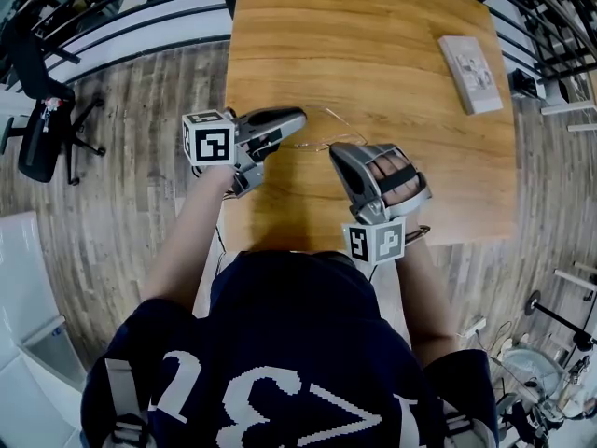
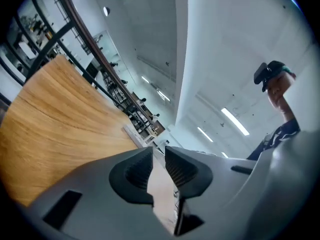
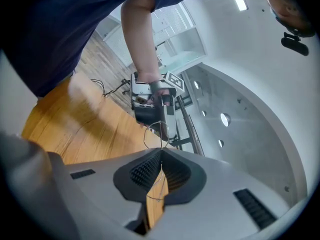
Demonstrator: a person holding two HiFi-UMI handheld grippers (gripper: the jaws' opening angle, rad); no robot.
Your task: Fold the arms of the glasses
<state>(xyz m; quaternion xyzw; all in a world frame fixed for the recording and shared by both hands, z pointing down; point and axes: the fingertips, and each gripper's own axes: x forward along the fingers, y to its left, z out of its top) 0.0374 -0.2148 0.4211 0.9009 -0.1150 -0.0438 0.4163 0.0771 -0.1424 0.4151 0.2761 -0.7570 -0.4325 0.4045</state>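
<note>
Thin wire-framed glasses (image 1: 317, 145) hang over the wooden table (image 1: 373, 45) between my two grippers. My right gripper (image 1: 338, 153) is shut on the wire frame; in the right gripper view the jaws (image 3: 161, 156) pinch the wire, and a lens loop (image 3: 156, 131) stands up just beyond them. My left gripper (image 1: 297, 125) points at the glasses from the left, its tip close beside the frame. In the left gripper view the jaws (image 2: 158, 154) stand a narrow gap apart with nothing seen between the pads. One thin arm (image 1: 347, 126) of the glasses sticks out toward the table's middle.
A flat pale book or box (image 1: 471, 73) lies at the table's far right. The near table edge runs just under my hands. A black office chair (image 1: 42, 110) stands on the wood floor at the left. Railings line the room's far side.
</note>
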